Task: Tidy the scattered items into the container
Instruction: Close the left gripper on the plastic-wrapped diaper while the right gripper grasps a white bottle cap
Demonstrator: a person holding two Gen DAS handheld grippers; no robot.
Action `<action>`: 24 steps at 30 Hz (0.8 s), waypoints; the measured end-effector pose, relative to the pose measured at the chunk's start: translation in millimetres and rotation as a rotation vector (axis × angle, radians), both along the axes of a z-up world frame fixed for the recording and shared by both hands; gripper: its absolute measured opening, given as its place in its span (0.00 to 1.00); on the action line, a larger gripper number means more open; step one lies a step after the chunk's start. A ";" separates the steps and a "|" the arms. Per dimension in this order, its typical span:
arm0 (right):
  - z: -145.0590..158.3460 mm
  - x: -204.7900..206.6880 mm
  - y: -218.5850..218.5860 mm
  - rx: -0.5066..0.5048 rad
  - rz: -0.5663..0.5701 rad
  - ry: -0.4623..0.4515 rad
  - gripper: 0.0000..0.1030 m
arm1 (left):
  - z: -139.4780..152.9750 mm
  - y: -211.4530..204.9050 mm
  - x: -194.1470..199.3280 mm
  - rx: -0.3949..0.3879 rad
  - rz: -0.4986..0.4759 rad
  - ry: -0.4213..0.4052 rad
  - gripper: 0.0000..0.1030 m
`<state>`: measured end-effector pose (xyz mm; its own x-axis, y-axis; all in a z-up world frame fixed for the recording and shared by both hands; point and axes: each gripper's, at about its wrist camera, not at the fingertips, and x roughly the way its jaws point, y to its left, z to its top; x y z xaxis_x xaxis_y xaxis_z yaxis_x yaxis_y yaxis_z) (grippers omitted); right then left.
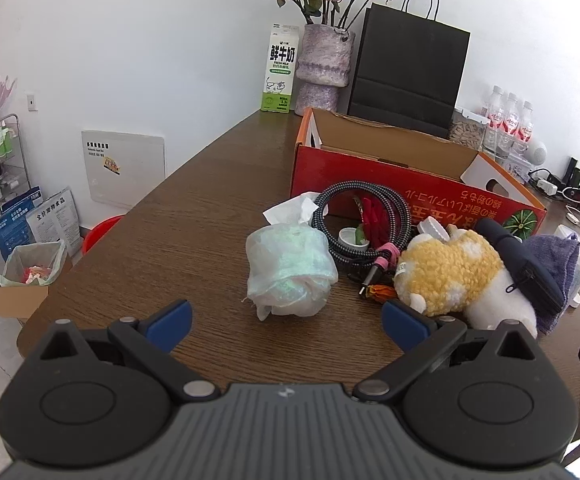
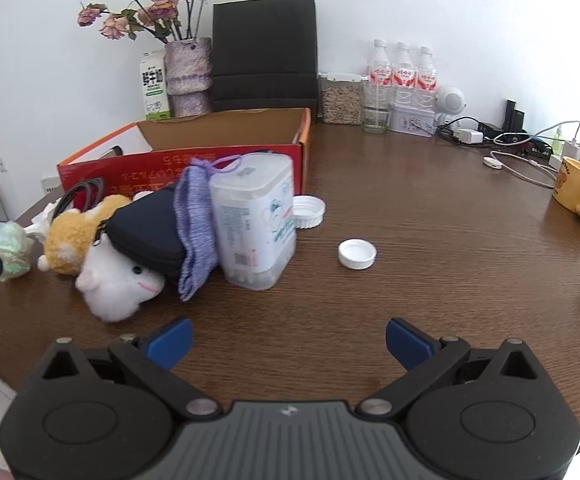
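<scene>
A brown wooden table fills the middle of both views. On it, in the upper right of the left wrist view and the upper left of the right wrist view, sits the open red box, its cardboard inside showing nothing that can be made out. Behind the box a black paper bag stands against the white wall, with a vase of dried roses and a milk carton just to its left. The scattered things lie in a heap in front of the box, none of them in it: a yellow and white plush at centre right of the left wrist view, with a dark pouch resting on it, a purple cloth draped between the pouch and a clear plastic tub, a coiled braided cable against the box front, and a crumpled pale bundle apart at the heap's left. In the right wrist view a white lid touches the tub, and a smaller white cap lies alone to the right. The left gripper hovers at bottom centre, jaws spread wide and empty, just short of the bundle. The right gripper is likewise spread and empty over bare table.
</scene>
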<state>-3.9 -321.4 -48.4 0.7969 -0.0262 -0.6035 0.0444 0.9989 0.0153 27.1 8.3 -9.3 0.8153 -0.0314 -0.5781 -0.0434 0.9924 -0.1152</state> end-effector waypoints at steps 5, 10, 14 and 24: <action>-3.0 24.3 -29.1 -0.033 -0.073 0.007 0.92 | -2.0 3.4 13.9 0.004 0.026 0.018 1.00; -8.9 50.7 -42.7 -0.039 -0.059 0.029 0.83 | -4.8 3.2 29.2 0.007 0.040 0.035 1.00; -13.5 69.1 -45.1 -0.022 -0.038 0.048 0.65 | -7.9 3.9 40.1 0.002 0.051 0.050 1.00; -13.6 85.7 -46.7 0.010 0.017 0.033 0.33 | -15.9 9.5 57.4 -0.019 0.059 0.093 0.89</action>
